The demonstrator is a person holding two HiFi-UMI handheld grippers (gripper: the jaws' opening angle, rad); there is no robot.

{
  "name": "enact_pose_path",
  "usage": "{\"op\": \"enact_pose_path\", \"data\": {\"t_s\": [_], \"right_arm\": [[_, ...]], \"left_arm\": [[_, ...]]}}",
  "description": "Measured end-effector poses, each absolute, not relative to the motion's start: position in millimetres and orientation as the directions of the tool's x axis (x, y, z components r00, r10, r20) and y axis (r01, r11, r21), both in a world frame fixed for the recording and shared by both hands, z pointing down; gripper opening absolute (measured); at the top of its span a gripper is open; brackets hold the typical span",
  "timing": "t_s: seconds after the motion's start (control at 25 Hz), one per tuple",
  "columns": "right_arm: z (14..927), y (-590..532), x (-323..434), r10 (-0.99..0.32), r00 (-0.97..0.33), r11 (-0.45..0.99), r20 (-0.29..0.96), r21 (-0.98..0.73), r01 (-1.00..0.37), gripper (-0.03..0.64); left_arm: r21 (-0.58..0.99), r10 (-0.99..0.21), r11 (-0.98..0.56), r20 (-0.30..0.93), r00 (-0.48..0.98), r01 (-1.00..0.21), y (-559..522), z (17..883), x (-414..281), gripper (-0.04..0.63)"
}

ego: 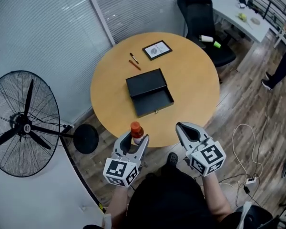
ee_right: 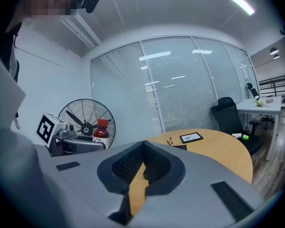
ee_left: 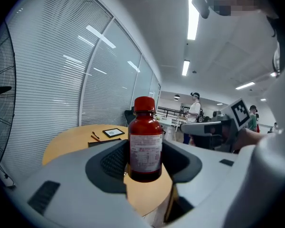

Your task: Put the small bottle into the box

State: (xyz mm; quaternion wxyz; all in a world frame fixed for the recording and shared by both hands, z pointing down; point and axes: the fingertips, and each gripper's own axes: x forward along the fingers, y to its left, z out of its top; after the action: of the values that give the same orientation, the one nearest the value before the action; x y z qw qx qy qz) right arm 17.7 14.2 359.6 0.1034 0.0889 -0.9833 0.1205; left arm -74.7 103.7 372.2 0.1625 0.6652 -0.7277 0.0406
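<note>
A small dark-red bottle [ego: 137,131] with a red cap stands upright between the jaws of my left gripper [ego: 135,140], over the near edge of the round wooden table [ego: 190,75]. In the left gripper view the bottle [ee_left: 145,141] fills the gap, with the left gripper [ee_left: 145,164] shut on its lower body. The black box [ego: 148,92] lies open at the table's middle, its lid folded back. My right gripper [ego: 182,126] hovers at the near edge to the right, shut with nothing in it; its pads meet in the right gripper view [ee_right: 143,145].
A framed tablet [ego: 157,50] and two pens [ego: 134,61] lie beyond the box. A standing fan [ego: 24,123] is on the left, a black office chair [ego: 202,18] behind the table, and cables [ego: 248,147] trail on the floor at right. A person's legs [ego: 279,73] show at far right.
</note>
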Motion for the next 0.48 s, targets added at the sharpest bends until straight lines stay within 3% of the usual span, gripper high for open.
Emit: {"op": "enact_pose_path", "data": {"t_s": [0.48], "right_arm": [[380,-23,25,-0.053,-0.97,0.956,0.238,-0.267,-0.118,0.009]], "left_arm": [[0.169,-0.934,0.143,0.348,-0.077,-0.975,49,395,-46,0.21]]}}
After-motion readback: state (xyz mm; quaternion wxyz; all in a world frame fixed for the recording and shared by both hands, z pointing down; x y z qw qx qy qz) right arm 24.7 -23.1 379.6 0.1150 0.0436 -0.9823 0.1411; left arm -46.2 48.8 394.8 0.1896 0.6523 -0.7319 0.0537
